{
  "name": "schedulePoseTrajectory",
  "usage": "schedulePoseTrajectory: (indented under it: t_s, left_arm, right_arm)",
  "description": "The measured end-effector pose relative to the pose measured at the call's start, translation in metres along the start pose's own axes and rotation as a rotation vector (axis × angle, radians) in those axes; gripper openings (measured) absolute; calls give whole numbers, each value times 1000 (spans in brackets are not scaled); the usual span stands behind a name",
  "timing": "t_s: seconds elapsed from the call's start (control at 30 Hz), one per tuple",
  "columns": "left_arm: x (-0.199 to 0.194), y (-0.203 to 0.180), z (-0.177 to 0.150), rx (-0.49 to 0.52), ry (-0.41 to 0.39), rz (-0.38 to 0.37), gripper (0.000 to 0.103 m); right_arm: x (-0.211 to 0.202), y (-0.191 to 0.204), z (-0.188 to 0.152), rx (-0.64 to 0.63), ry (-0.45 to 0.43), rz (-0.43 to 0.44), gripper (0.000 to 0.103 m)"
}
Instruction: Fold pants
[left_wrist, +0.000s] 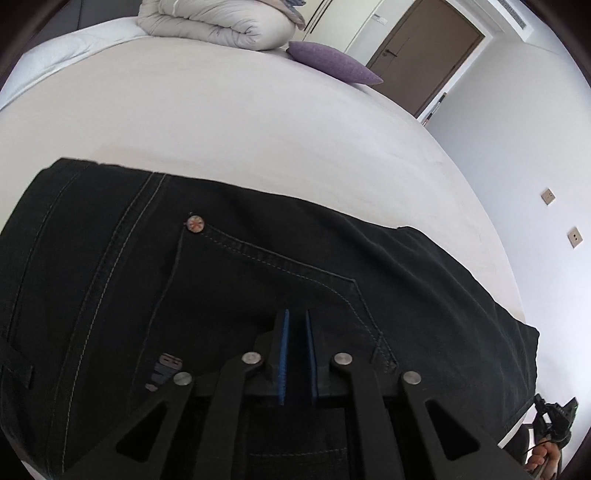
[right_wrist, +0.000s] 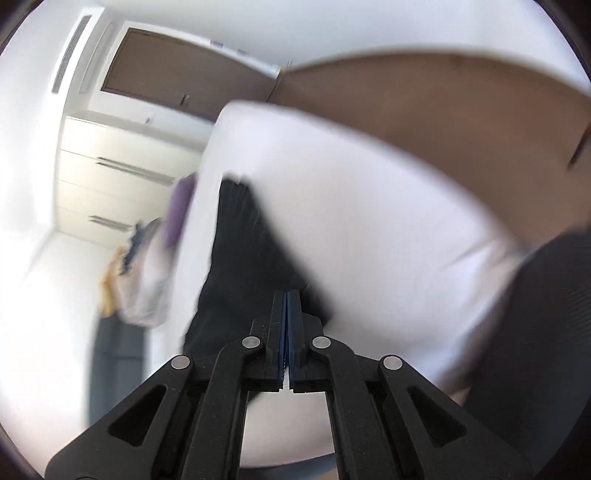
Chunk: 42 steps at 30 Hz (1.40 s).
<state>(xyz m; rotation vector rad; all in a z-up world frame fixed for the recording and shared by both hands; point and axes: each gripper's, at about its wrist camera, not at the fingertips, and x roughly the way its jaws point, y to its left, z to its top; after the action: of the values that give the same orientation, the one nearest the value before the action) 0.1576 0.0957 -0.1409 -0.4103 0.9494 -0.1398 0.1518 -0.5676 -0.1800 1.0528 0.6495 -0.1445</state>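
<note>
Black jeans lie flat on the white bed, back pocket and a rivet facing up. My left gripper hovers just over the pocket, its blue pads a narrow gap apart with nothing between them. The right wrist view is blurred by motion. There my right gripper has its pads pressed together on the edge of the black pants, a strip of which stretches away over the bed.
A rolled grey duvet and a purple pillow lie at the bed's far end. A brown door and a white wall stand beyond. White drawers and a dark chair back show in the right wrist view.
</note>
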Motion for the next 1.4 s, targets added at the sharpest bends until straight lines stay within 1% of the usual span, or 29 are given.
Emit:
schedulePoseTrajectory:
  t_s: [0.03,0.07,0.1,0.17,0.23,0.27,0.3,0.33,0.43,0.47,0.5,0.57,0.63,0.67,0.7,0.77,0.8,0.83,0.87,0.9,0.97,1.03,1.1,1.13,1.23,1.33,1.4]
  left_arm:
    - [-3,-13,-1,19,-5,-25,13]
    - [-5,-24,-3,29,-14,-59,13]
    - [-6,-38,-5,38,-25,-99,13]
    - [-3,-68,-12,64,-24,-186,13]
    - [5,-93,-18,76,-9,-266,13]
    - [12,-104,-24,73,9,-314,13]
    - [19,-113,-27,71,33,-346,13]
    - [28,-121,-32,74,57,-355,13]
    - [52,-129,-52,84,136,-340,13]
    - [57,-124,-57,68,148,-343,11]
    - [57,-117,-60,48,135,-361,9]
    - [62,-106,-58,-1,151,-380,3]
    - [64,-98,-57,-25,166,-407,4]
    - [65,-99,-57,-21,168,-407,5]
    - [65,-101,-58,-13,165,-399,5]
    - [68,-106,-59,-4,159,-391,5]
    - [70,-112,-59,-7,159,-393,5]
    - [71,-113,-59,-8,159,-395,5]
    - [71,-113,-59,-7,159,-395,5]
    - [73,-118,-58,-6,158,-394,4]
    - [74,-119,-59,-5,157,-394,5]
    - [74,-119,-59,-4,156,-394,5]
    - [76,-120,-58,-3,155,-393,5]
    - [76,-120,-58,-3,155,-393,5]
    - [77,-120,-58,-3,154,-393,5]
    - [78,-121,-58,-1,154,-391,5]
    - [79,-122,-58,1,153,-390,5]
  right_arm:
    - [-13,5,5,-40,-42,-48,9]
    - [-23,6,11,-37,-53,-11,9]
    - [-27,6,14,-16,-41,37,9]
    - [-29,10,12,-10,-17,67,13]
    - [-25,15,2,-15,17,89,13]
    - [-19,13,-5,7,38,104,13]
    - [-14,9,-10,36,58,114,13]
    - [-7,15,-23,61,74,120,13]
    - [7,2,-35,137,127,104,13]
    - [8,-3,-38,161,129,113,13]
    - [10,-8,-44,177,122,119,13]
    - [12,-19,-43,209,110,131,13]
    - [15,-19,-47,235,105,144,15]
    - [14,-22,-49,245,98,157,24]
    - [16,-23,-52,250,92,167,45]
    - [11,-23,-54,260,59,210,64]
    - [8,-22,-54,256,47,203,65]
    - [6,-19,-53,237,37,196,65]
    - [3,-12,-37,221,33,201,65]
    - [6,-9,-31,216,32,203,65]
    - [11,-10,-32,223,54,202,65]
    - [14,-14,-35,265,62,214,65]
    - [-1,-22,-37,289,59,224,64]
    - [-1,-22,-37,292,57,225,64]
    - [5,-25,-36,330,56,247,56]
    - [12,-27,-37,345,58,260,45]
    - [19,-28,-37,355,57,266,34]
